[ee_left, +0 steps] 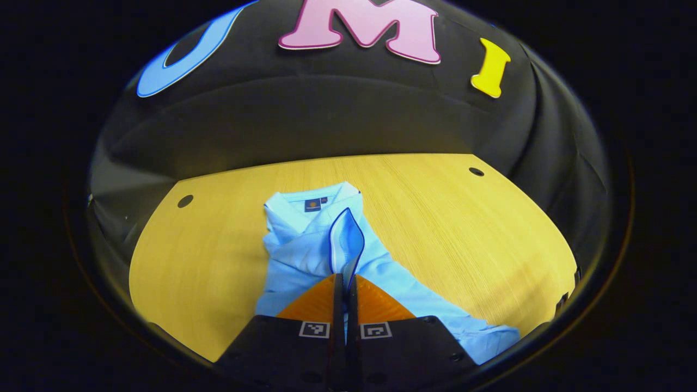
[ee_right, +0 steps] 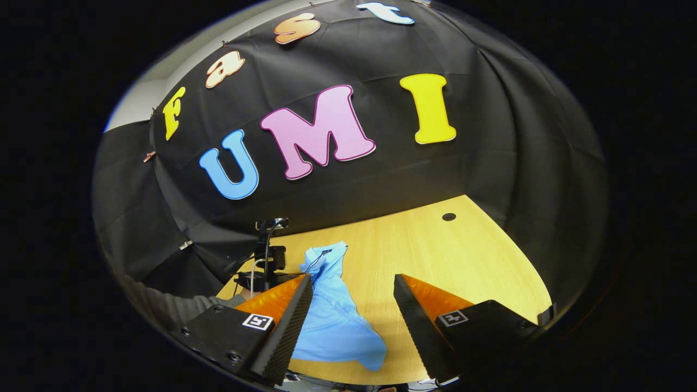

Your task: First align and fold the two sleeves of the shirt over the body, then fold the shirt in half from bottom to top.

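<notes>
Shirt: in the left gripper view we see a light blue shirt (ee_left: 305, 256) lying on a wooden table (ee_left: 463, 239), collar toward twelve o'clock and one sleeve (ee_left: 435, 310) trailing toward five o'clock.
Left gripper: our left gripper (ee_left: 345, 283) sits at six o'clock with its fingers pressed together on a dark-edged cuff (ee_left: 346, 242), which stands up between the tips toward twelve o'clock, over the shirt's body.
Right gripper: in the right gripper view our right gripper (ee_right: 353, 288) is spread wide with nothing between the fingers, held above the table.
Shirt from the right: the shirt (ee_right: 332, 316) lies in front of the fingers, toward ten o'clock from the gap.
Left gripper from the right: the other gripper (ee_right: 269, 267) shows at the shirt's nine o'clock side, held by a hand with a grey sleeve (ee_right: 169, 307).
</notes>
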### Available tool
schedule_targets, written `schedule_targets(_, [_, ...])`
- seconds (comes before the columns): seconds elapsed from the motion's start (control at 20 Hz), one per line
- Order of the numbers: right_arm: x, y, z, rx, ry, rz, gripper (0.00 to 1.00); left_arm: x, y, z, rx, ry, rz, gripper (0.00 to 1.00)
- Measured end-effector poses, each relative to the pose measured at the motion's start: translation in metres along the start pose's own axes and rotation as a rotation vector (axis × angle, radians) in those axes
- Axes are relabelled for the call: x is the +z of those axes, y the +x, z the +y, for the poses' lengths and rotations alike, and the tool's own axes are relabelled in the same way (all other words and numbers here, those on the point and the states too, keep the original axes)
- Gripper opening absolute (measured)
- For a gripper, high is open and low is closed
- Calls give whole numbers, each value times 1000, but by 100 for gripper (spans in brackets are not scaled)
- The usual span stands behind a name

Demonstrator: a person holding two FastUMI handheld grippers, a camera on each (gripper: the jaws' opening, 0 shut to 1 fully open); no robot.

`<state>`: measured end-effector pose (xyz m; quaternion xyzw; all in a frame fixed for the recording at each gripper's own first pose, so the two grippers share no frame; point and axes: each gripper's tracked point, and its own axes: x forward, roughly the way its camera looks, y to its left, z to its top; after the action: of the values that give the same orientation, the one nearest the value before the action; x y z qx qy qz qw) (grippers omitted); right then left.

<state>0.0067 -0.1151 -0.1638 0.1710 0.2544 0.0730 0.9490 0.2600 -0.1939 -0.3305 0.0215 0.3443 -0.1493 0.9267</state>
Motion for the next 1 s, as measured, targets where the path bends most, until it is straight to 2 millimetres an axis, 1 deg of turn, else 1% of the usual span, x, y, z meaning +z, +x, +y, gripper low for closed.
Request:
schedule_targets(0.25, [-3,-3,-9,-7,11,2,94,-23,18,-8,31,47,77,6])
schedule_targets(0.3, [-3,-8,-11,-10,11,3,94,-27,21,-9,38,61,91,11])
schedule_targets(0.35, [-4,-10,-12,-12,12,5,94,-28,22,-8,48,76,98,6])
schedule_targets(0.5, [-7,-10,-14,-17,17,14,93,-32,28,-9,72,120,120,7])
schedule_targets(0.6, [-10,-11,-13,-17,20,21,94,-33,28,-10,82,134,128,10])
schedule_targets(0.65, [-12,-11,-12,-15,21,24,93,-32,28,-11,86,137,125,6])
schedule_targets(0.7, [-13,-11,-12,-14,19,26,93,-33,29,-10,88,138,123,14])
schedule_targets(0.75, [-15,-12,-12,-13,16,28,94,-33,28,-12,81,132,124,16])
schedule_targets(0.8, [-16,-12,-11,-12,14,32,94,-33,27,-14,72,128,123,20])
schedule_targets(0.85, [-16,-13,-10,-10,14,33,94,-33,26,-17,57,124,123,30])
schedule_targets(0.9, [-18,-13,-11,-10,13,36,94,-34,24,-21,38,119,123,32])
schedule_targets(0.95, [-18,-13,-11,-9,12,37,94,-30,22,-24,22,117,107,50])
schedule_targets(1.0, [-19,-12,-11,-9,10,41,94,-28,20,-25,13,116,89,62])
